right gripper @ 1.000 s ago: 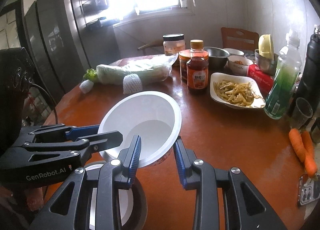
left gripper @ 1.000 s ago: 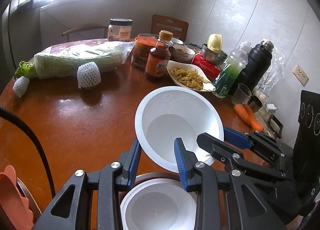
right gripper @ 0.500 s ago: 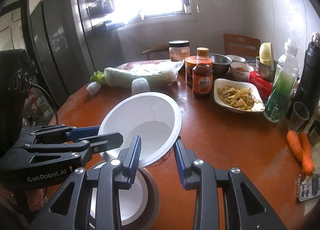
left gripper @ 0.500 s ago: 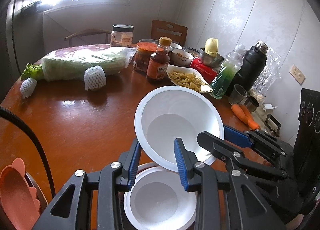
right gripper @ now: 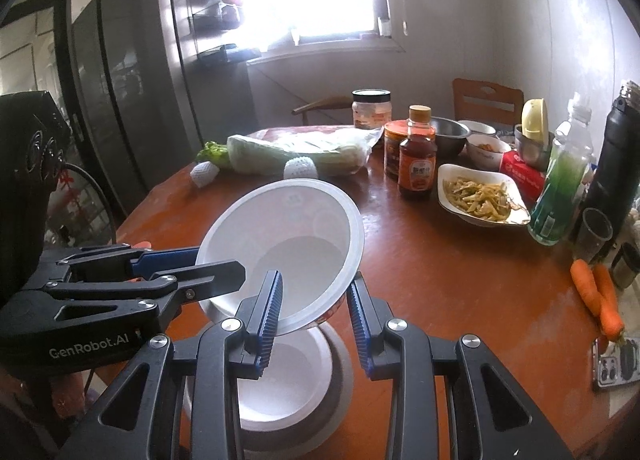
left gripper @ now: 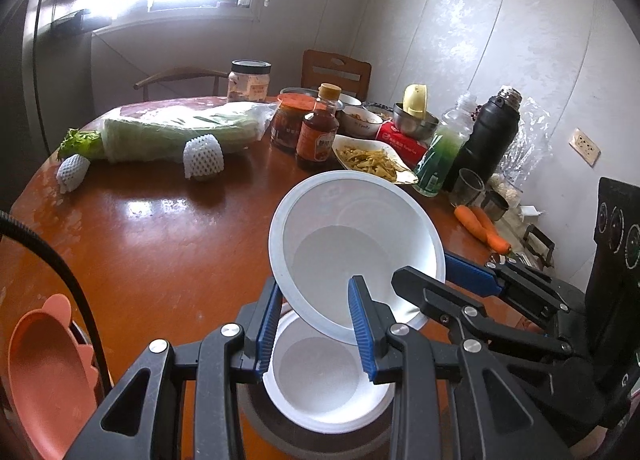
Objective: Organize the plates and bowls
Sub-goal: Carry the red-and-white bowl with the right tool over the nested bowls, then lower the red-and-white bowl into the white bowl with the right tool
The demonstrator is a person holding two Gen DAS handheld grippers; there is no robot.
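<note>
A white bowl (left gripper: 340, 244) hangs tilted over the table, held by both grippers. My left gripper (left gripper: 315, 324) is shut on its near rim, one blue pad inside and one outside. My right gripper (left gripper: 422, 266) clamps the right rim. In the right wrist view the same bowl (right gripper: 296, 227) sits between my right gripper's (right gripper: 314, 316) pads, and the left gripper (right gripper: 220, 260) bites its left rim. Directly beneath stands a second white bowl (left gripper: 320, 380) inside a grey dish (left gripper: 256, 416). An orange plate (left gripper: 44, 372) lies at the near left.
The brown round table (left gripper: 160, 244) carries wrapped cabbage (left gripper: 176, 131), a sauce bottle (left gripper: 318, 131), jars, a dish of food (left gripper: 372, 159), a green bottle (left gripper: 440, 155), a black flask (left gripper: 488, 135), glasses and carrots (left gripper: 480, 227). A phone (right gripper: 616, 364) lies at the near right edge.
Both grippers have drawn back toward the near edge with the white bowl, rising slightly. The lower bowl in the grey dish has come further into view beneath it.
</note>
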